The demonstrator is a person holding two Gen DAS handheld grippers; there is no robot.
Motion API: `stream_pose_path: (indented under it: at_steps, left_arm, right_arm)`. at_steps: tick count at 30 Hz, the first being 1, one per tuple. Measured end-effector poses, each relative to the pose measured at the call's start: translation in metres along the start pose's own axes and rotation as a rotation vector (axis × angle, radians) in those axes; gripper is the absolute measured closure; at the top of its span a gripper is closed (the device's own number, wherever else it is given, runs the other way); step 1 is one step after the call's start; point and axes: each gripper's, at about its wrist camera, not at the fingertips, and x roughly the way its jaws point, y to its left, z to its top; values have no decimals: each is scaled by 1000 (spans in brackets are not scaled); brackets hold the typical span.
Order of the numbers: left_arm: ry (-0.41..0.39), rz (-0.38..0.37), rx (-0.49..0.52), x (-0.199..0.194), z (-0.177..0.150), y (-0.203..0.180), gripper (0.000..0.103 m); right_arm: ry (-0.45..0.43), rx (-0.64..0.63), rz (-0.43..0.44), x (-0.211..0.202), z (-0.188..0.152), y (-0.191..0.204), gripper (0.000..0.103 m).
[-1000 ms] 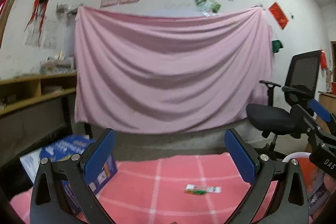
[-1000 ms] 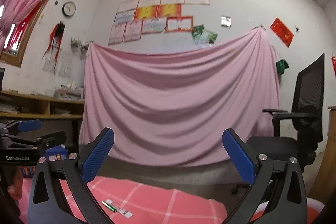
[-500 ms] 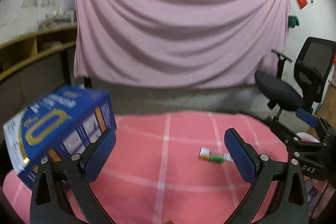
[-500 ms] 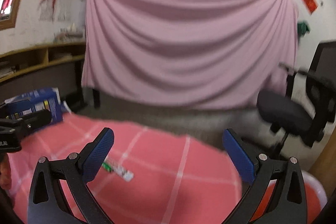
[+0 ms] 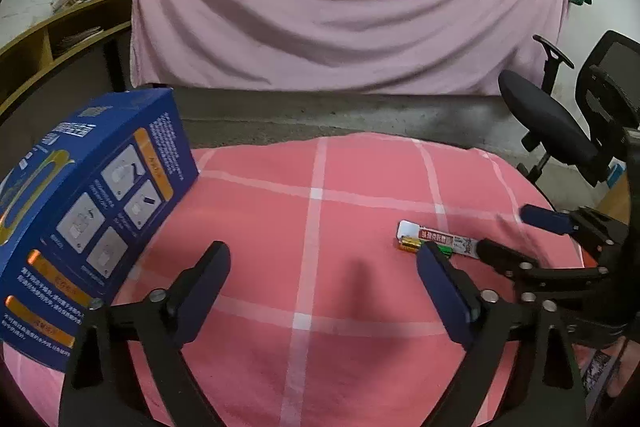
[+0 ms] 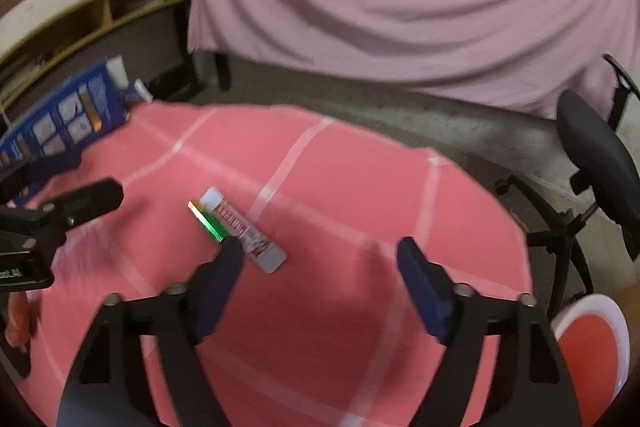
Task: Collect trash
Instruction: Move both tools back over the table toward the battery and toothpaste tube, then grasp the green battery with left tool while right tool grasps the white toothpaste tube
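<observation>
While closing, both grippers' jaws parted, empty — left gripper [image 5: 324,263], right gripper [image 6: 320,259].

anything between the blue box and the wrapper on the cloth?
No. In the left wrist view, only bare pink checked cloth separates the blue box from the wrapper; the right wrist view agrees.

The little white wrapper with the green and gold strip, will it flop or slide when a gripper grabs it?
The flat white wrapper with a green and gold strip lies flush on the pink checked cloth, so it looks thin and light; it would probably bend. Pushed, it would likely slide, not roll. Its low edge may be hard to pinch.
</observation>
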Motion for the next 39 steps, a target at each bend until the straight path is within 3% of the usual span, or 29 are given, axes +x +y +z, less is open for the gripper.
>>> stream_pose_path:
  at_steps: [2,6,11,16,24,29,39]
  left_arm:
    - [24,-10,-4,3,0,1,26]
    - [48,-34,-22,8,3,4,31]
    - [72,-82,-13,8,9,0,44]
    - [77,-133,2,5,11,-2,48]
    - [124,-215,9,18,25,-27,51]
    - [190,-173,5,39,35,-44,64]
    - [190,-117,47,50,33,-57,66]
  right_arm:
    - [15,-33,10,4,2,6,39]
    - [44,-105,8,11,2,19,42]
    - [47,-158,41,8,-2,27,72]
    - [57,-142,70,2,-7,23,88]
    - [72,-60,41,-8,-16,-6,89]
    - [72,-10,21,-13,-21,-26,89]
    - [65,33,42,-12,-23,-33,88]
